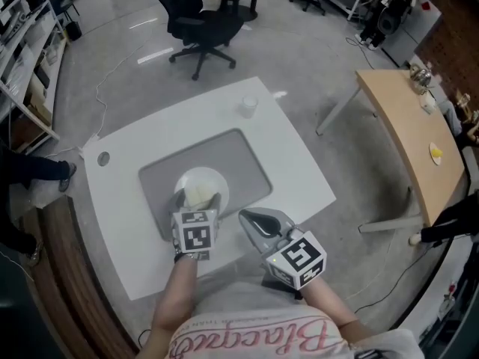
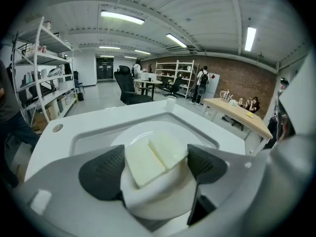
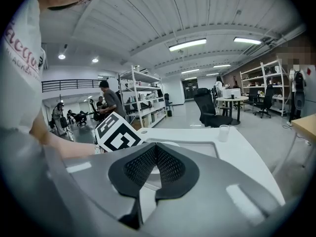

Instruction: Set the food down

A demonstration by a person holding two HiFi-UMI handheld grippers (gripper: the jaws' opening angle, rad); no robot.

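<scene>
Now holding the food (image 2: 155,157) just above the white plate (image 1: 200,174), ready for setting down. Hovering there with the left gripper (image 1: 197,197), aiming for the middle of the plate and not the gray tray (image 1: 243,152) or the bare table (image 1: 299,174). Spreading the left fingers (image 2: 101,174) wide to fit round such wide food: pale yellow blocks on a round white bottom. Pinching it from both sides, one dark pad touching each side. Probably not resting it on the plate yet, though hard to tell for sure.

Parking the right gripper (image 3: 155,154) off to the side, near the table's close edge, out of the way. Pressing its fingers together and holding nothing.

Next, most likely lowering a little, then opening the left fingers slowly to stop any tipping.
</scene>
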